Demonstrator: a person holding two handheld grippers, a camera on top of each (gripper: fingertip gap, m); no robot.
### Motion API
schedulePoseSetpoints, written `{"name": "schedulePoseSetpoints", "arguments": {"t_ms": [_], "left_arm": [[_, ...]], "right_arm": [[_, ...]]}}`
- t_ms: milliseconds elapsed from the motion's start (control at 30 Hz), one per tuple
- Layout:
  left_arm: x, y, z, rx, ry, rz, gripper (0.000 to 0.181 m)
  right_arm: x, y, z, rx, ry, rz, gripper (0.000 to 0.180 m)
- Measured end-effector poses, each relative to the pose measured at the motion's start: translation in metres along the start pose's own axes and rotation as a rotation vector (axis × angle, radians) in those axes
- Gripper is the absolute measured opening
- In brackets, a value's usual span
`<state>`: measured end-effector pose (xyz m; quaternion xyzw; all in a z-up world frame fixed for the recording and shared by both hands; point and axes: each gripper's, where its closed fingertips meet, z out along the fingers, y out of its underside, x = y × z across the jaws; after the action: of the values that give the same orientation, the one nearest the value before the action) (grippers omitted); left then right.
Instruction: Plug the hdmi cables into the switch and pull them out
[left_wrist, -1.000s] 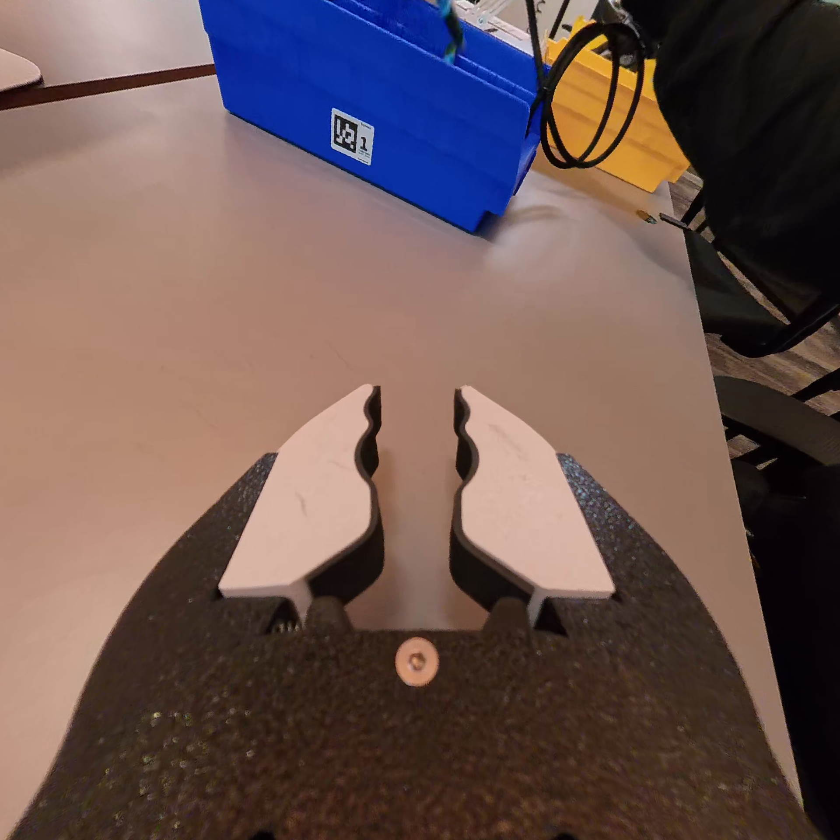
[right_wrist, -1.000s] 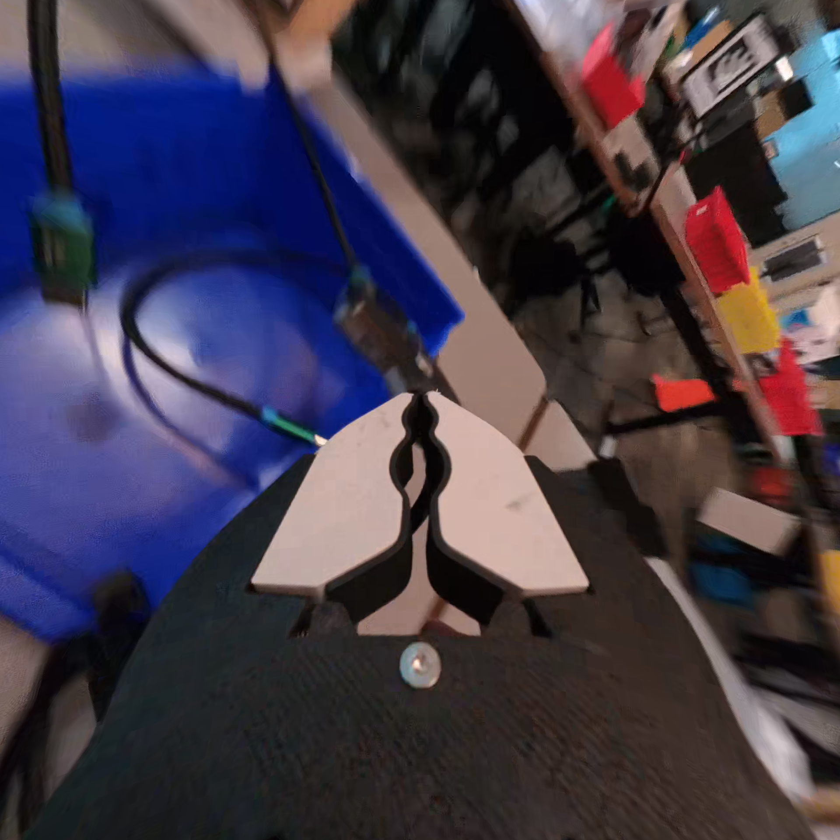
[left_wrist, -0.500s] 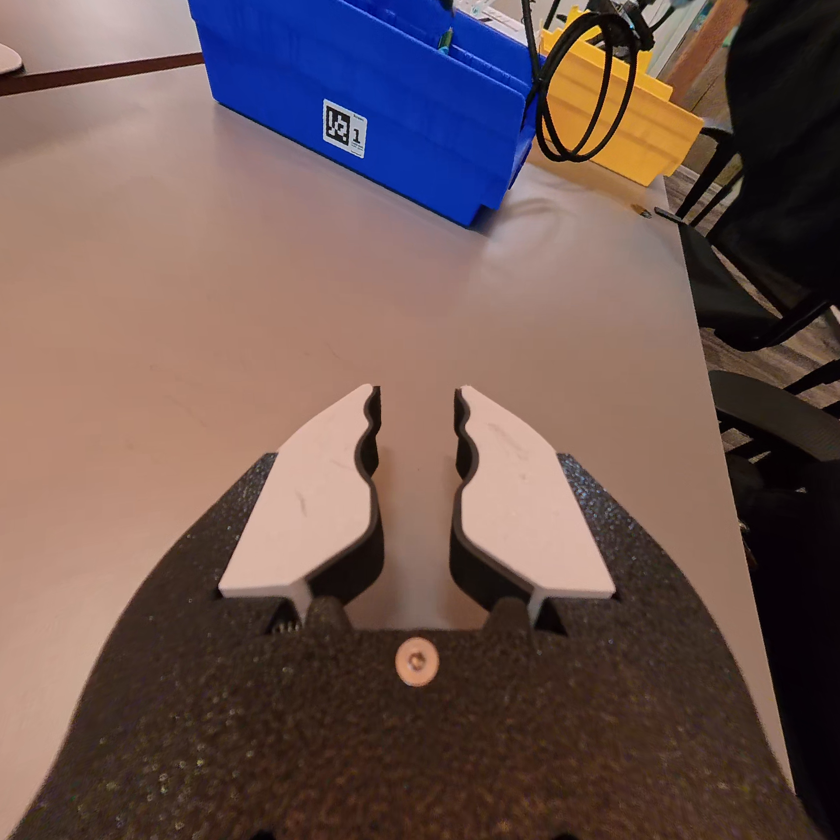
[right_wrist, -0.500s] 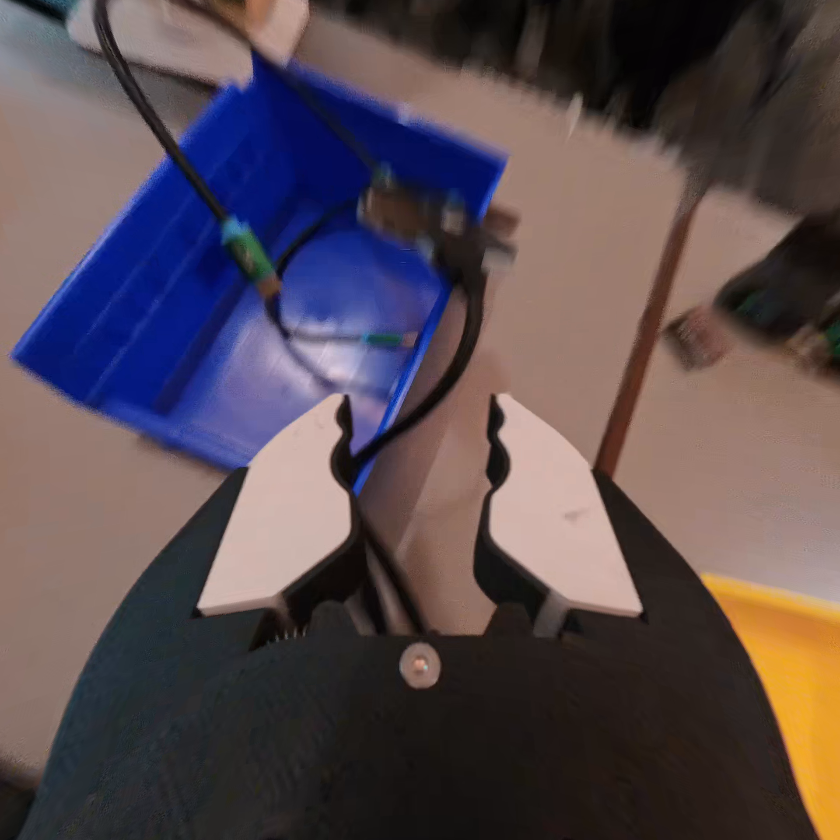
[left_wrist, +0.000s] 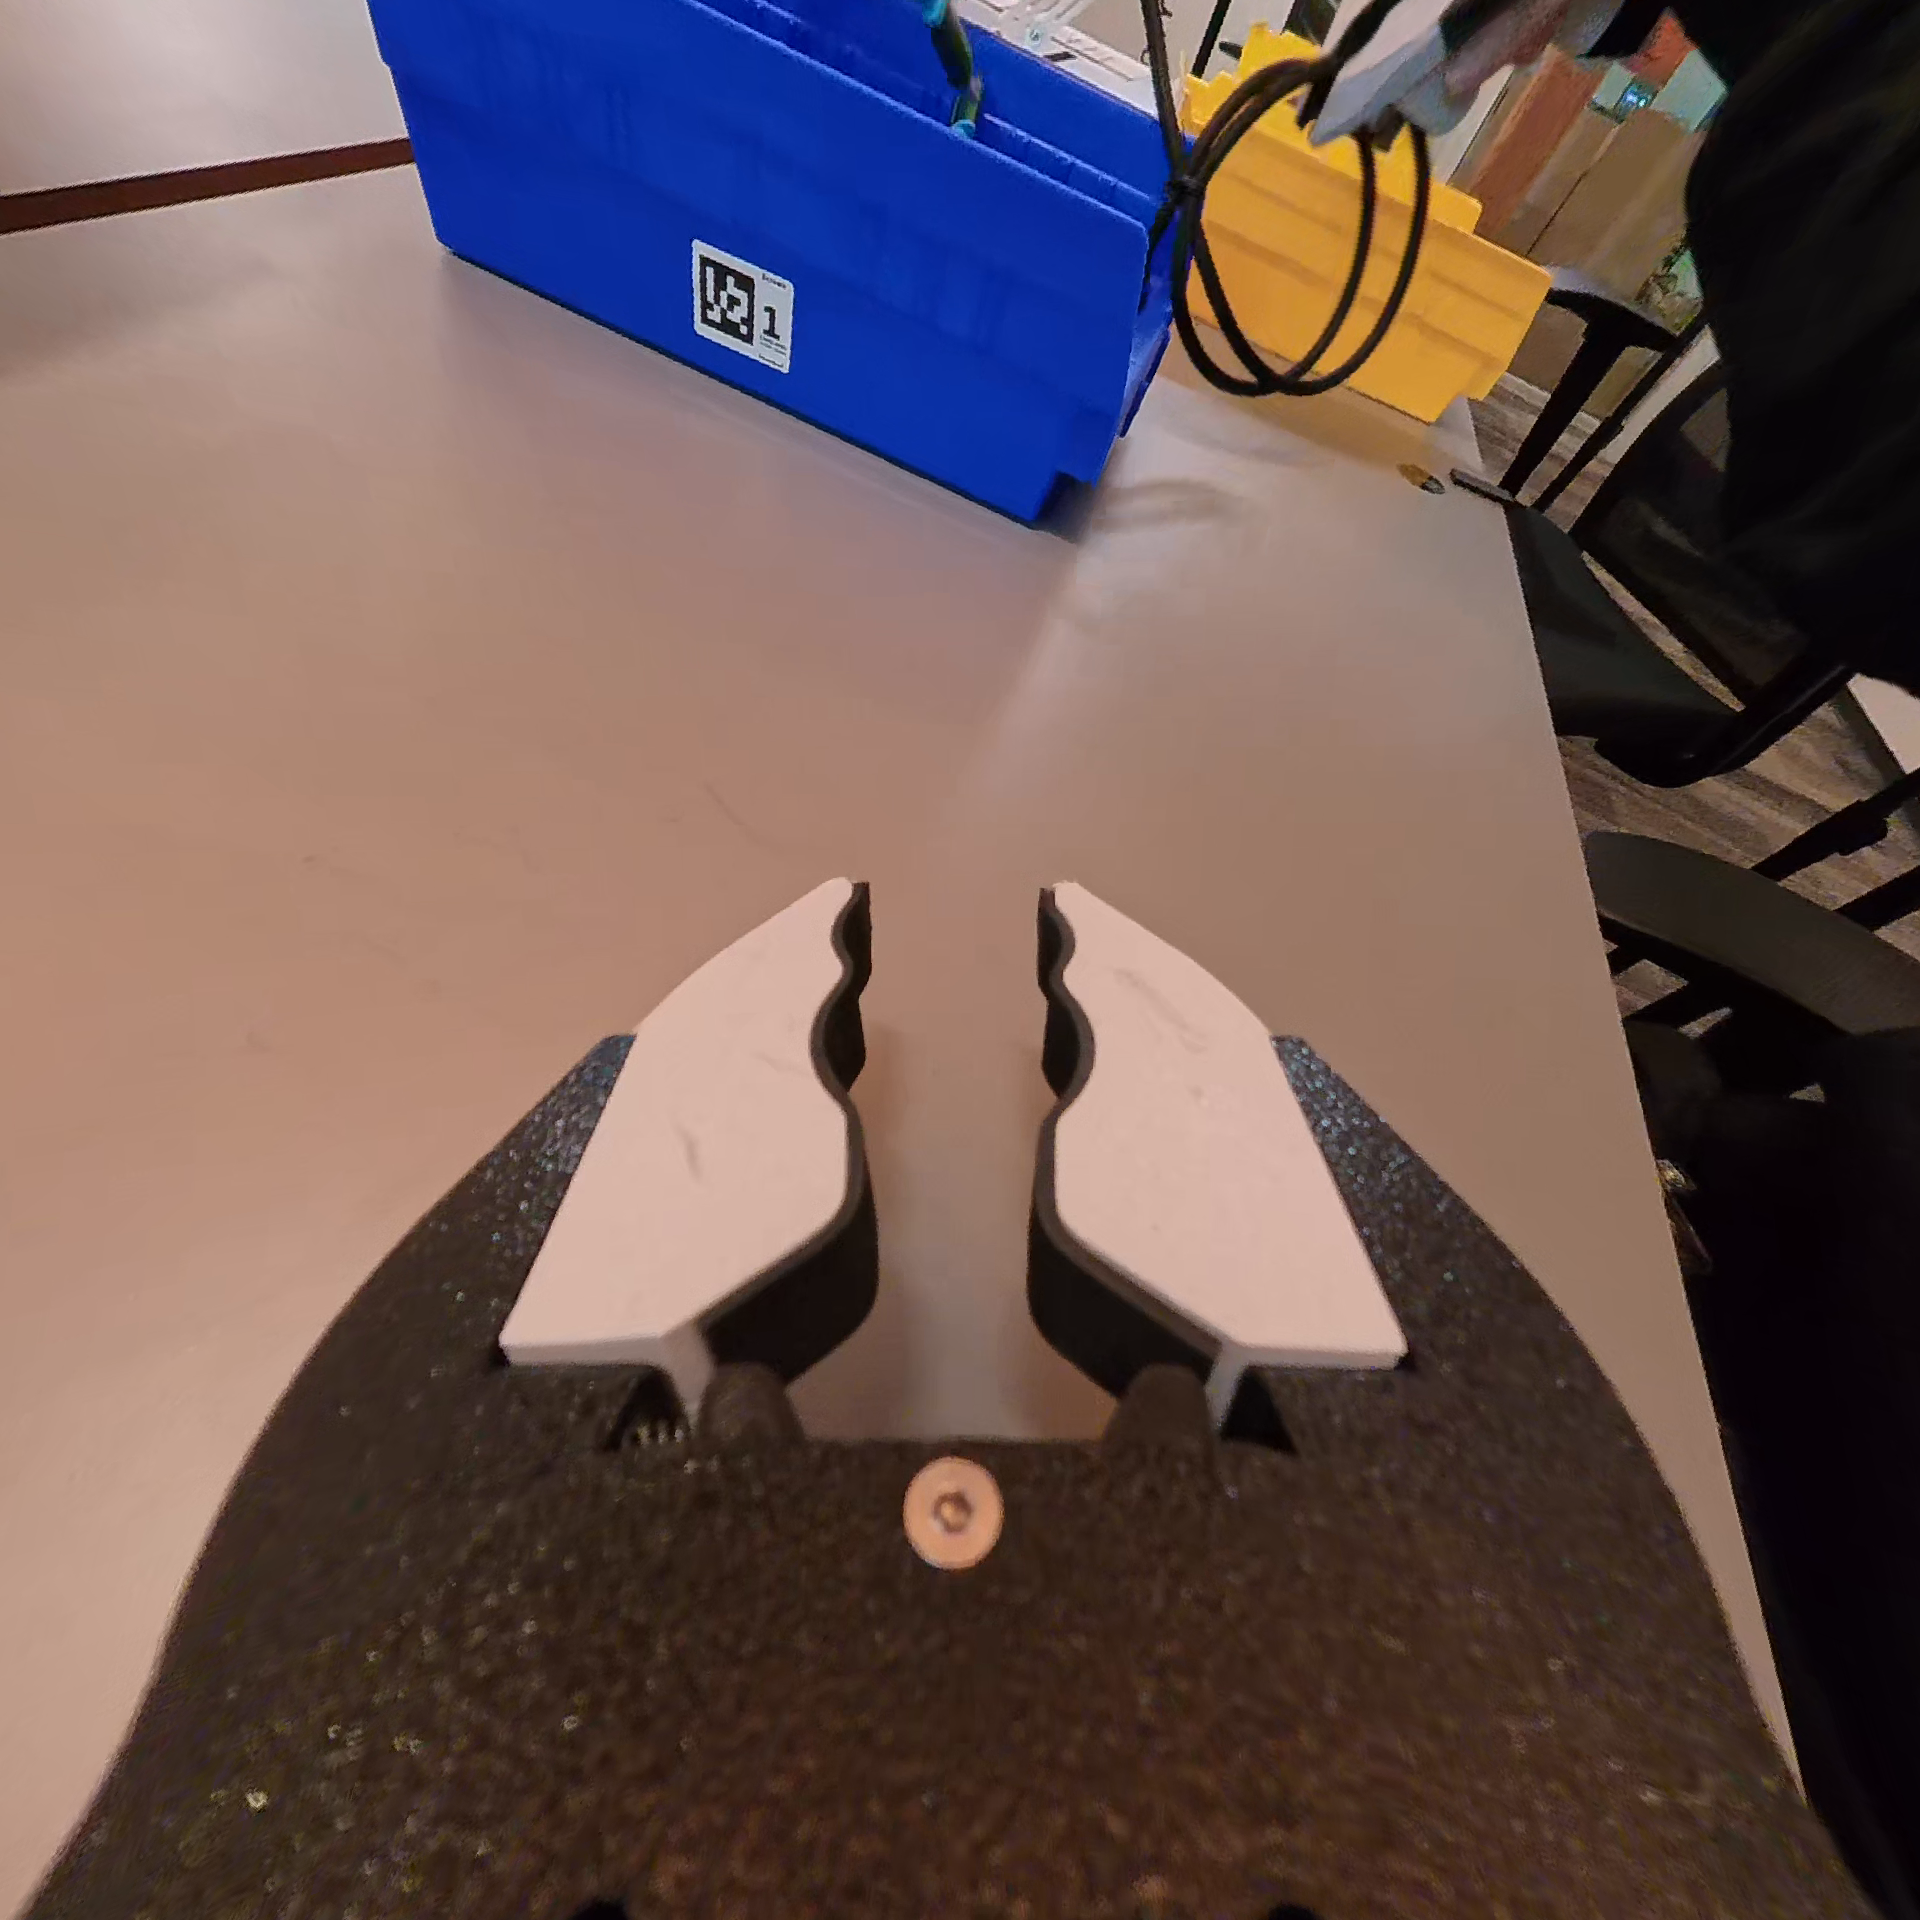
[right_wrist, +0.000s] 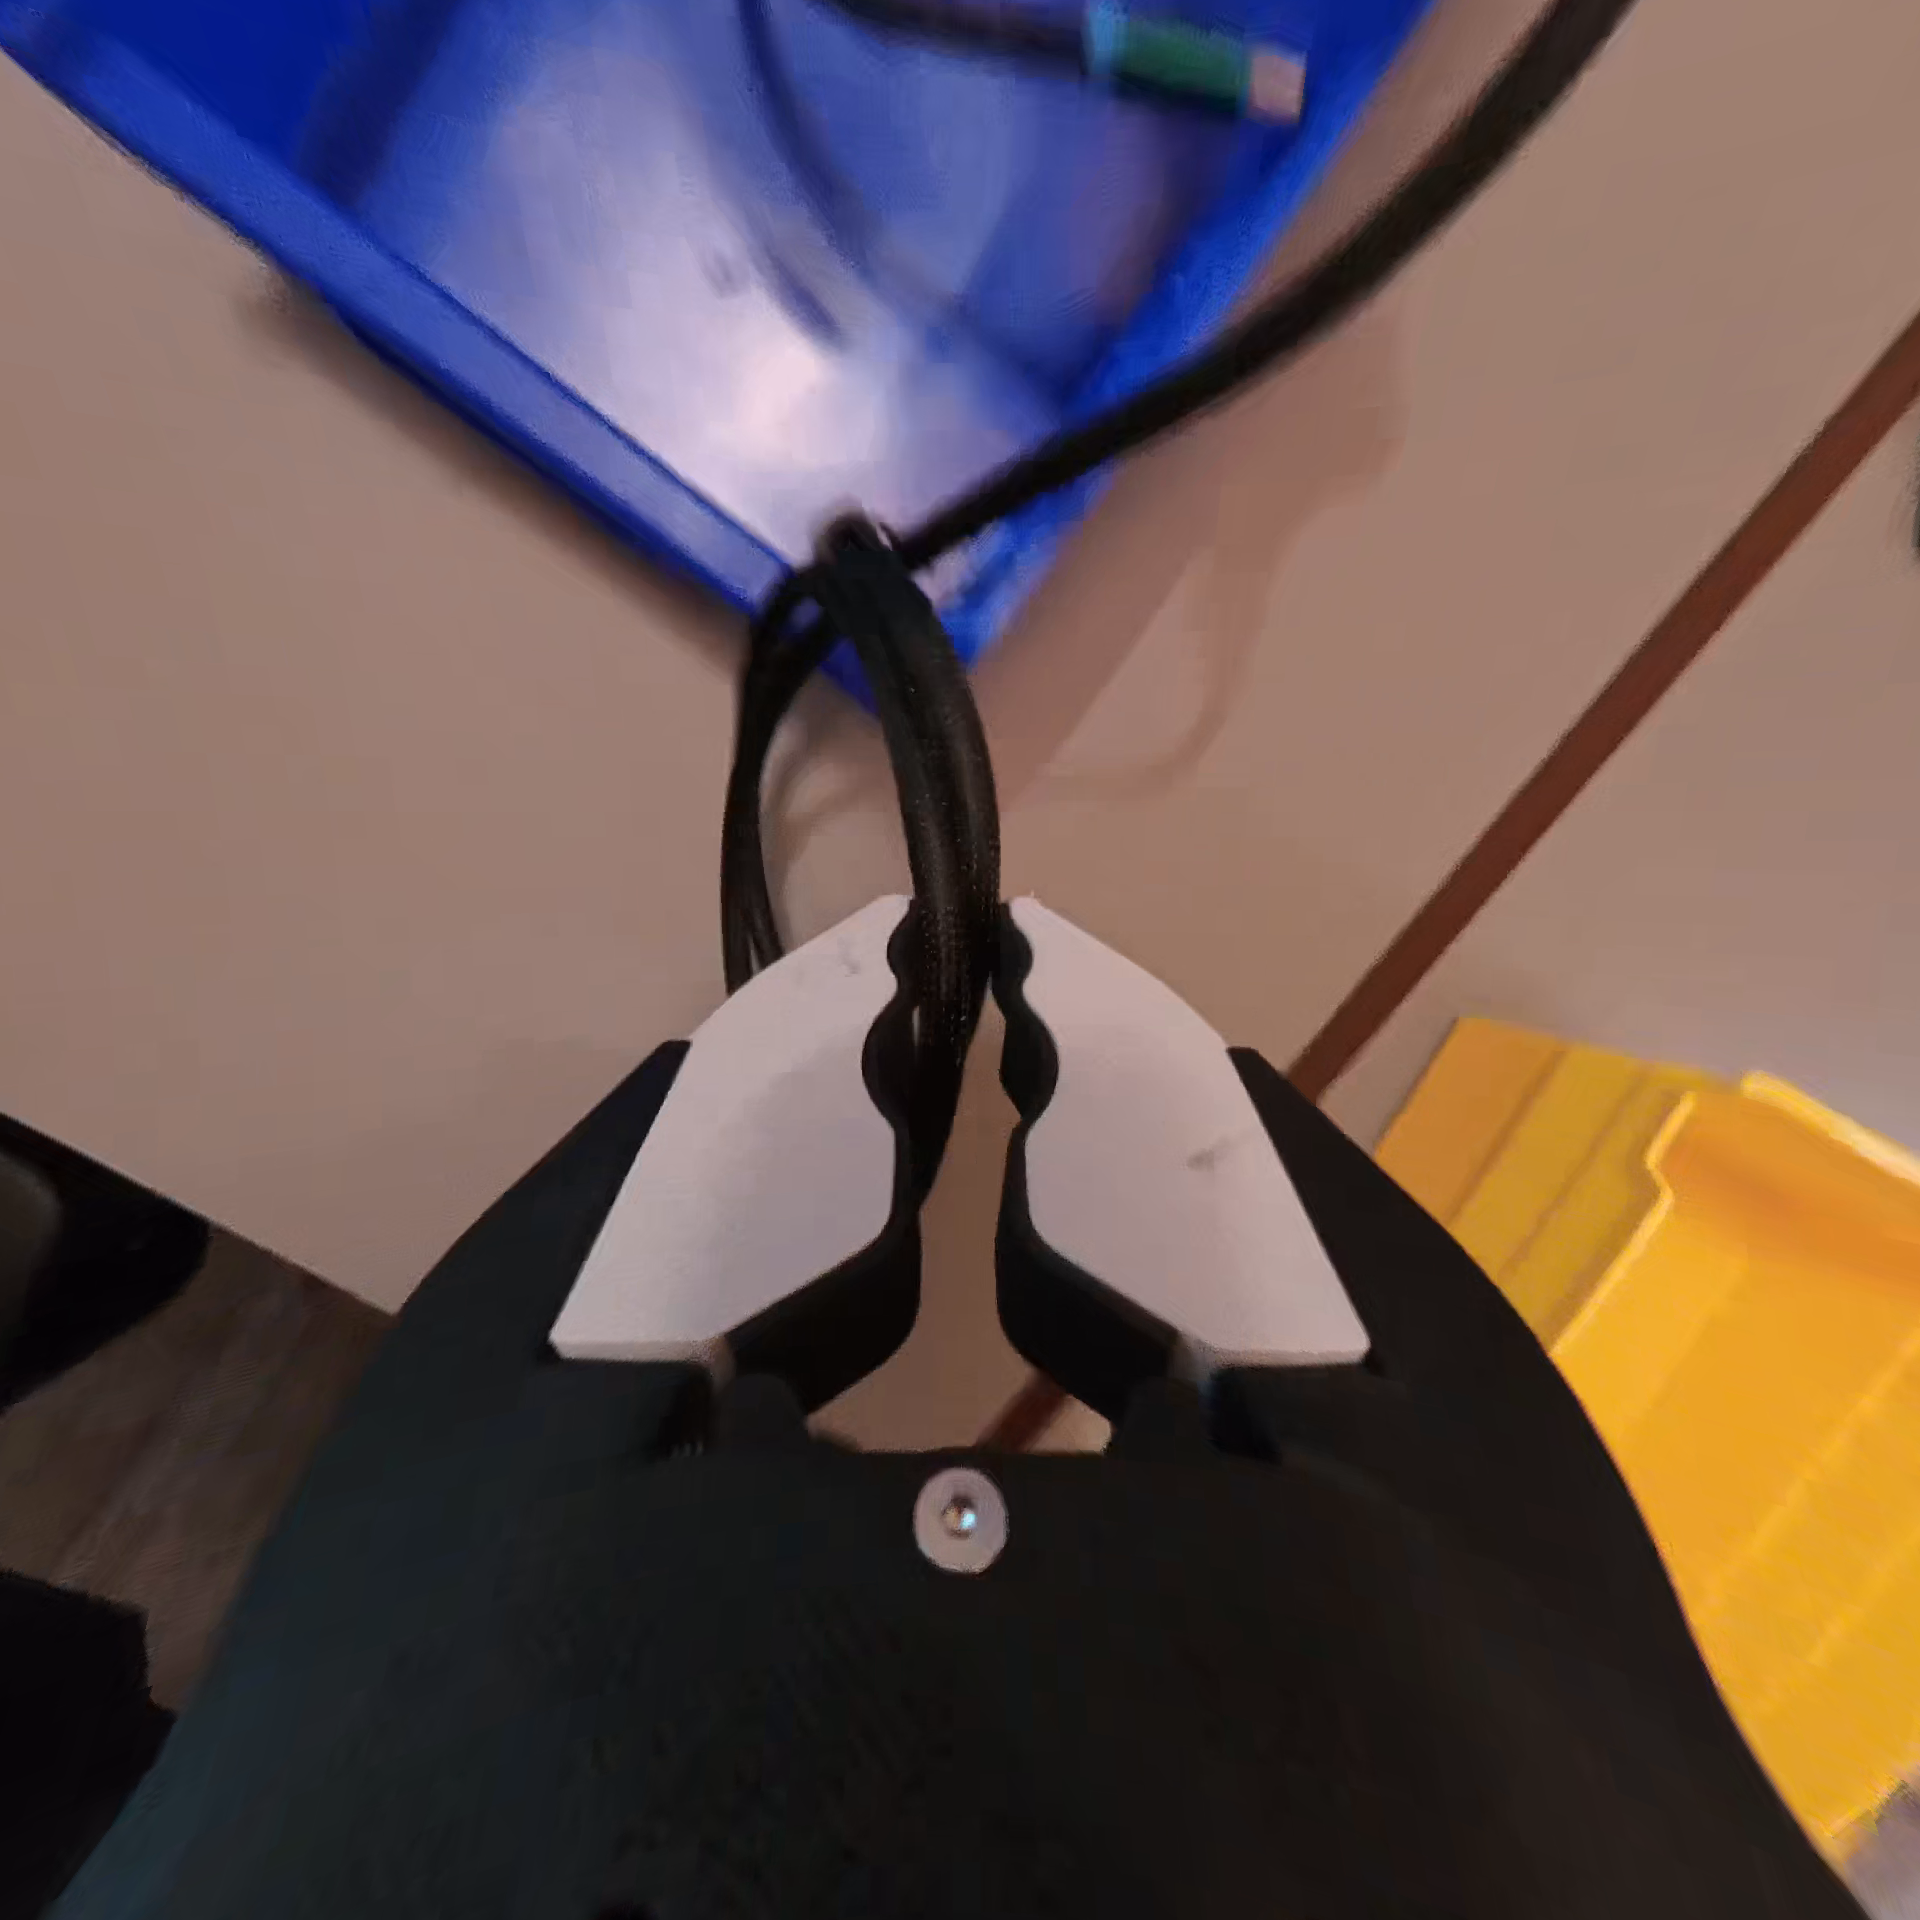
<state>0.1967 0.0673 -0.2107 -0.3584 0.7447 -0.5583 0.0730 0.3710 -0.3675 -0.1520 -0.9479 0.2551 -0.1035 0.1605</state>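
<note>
My right gripper (right_wrist: 954, 914) is shut on a coiled black braided HDMI cable (right_wrist: 951, 790) and holds it in the air above the table, at the near corner of a blue bin (right_wrist: 540, 343). One green-ended plug (right_wrist: 1184, 68) of a cable lies in or over that bin. In the left wrist view the same coil (left_wrist: 1299, 270) hangs from the right gripper (left_wrist: 1382, 88) at the upper right, between the blue bin (left_wrist: 914, 312) and a yellow bin (left_wrist: 1351, 239). My left gripper (left_wrist: 954, 899) is open and empty, low over the grey table (left_wrist: 468, 675). I see no switch.
A green-tipped cable end (left_wrist: 961, 73) sticks up from the blue bin. The yellow bin also shows at the right of the right wrist view (right_wrist: 1714, 1351). Black chairs (left_wrist: 1704, 665) stand along the table's right edge. A dark seam (right_wrist: 1621, 707) runs between tables.
My right gripper opened half a second ago and has shut again on the cable coil, lifting it out beside the blue bin's corner. My left gripper has stayed open and almost still.
</note>
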Motion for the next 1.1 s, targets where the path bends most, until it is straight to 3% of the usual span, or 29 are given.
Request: {"name": "schedulePoseSetpoints", "arguments": {"t_ms": [100, 233, 367, 533, 600, 733, 867, 1033, 1100], "left_arm": [[0.001, -0.002, -0.002, 0.018, 0.009, -0.009, 0.029], [0.004, -0.002, -0.002, 0.025, 0.019, -0.009, 0.029], [0.008, 0.000, 0.000, 0.009, 0.029, 0.011, 0.029], [0.015, -0.002, 0.001, 0.026, 0.066, -0.009, 0.027], [0.016, -0.002, 0.000, 0.031, 0.072, -0.013, 0.026], [0.016, -0.006, -0.004, 0.066, 0.083, -0.021, 0.026], [0.014, -0.012, -0.009, 0.115, 0.098, -0.055, 0.025], [0.015, -0.015, -0.013, 0.153, 0.097, -0.040, 0.022], [0.017, -0.014, -0.012, 0.140, 0.093, -0.024, 0.023]], "right_arm": [[-0.023, -0.057, -0.026, 0.309, -0.144, 0.079, 0.009], [-0.005, -0.103, -0.021, 0.546, -0.045, 0.315, 0.007], [-0.026, -0.124, 0.015, 0.689, -0.052, 0.453, 0.007], [-0.044, -0.146, 0.022, 0.872, -0.247, 0.696, 0.008], [-0.051, -0.152, 0.023, 0.894, -0.365, 0.739, 0.010], [-0.036, -0.137, 0.031, 0.841, -0.187, 0.669, 0.013], [-0.042, -0.122, 0.032, 0.753, -0.162, 0.559, 0.011], [-0.035, -0.095, 0.019, 0.588, 0.127, 0.323, 0.056], [-0.040, -0.096, 0.008, 0.570, 0.185, 0.233, 0.065]]}}
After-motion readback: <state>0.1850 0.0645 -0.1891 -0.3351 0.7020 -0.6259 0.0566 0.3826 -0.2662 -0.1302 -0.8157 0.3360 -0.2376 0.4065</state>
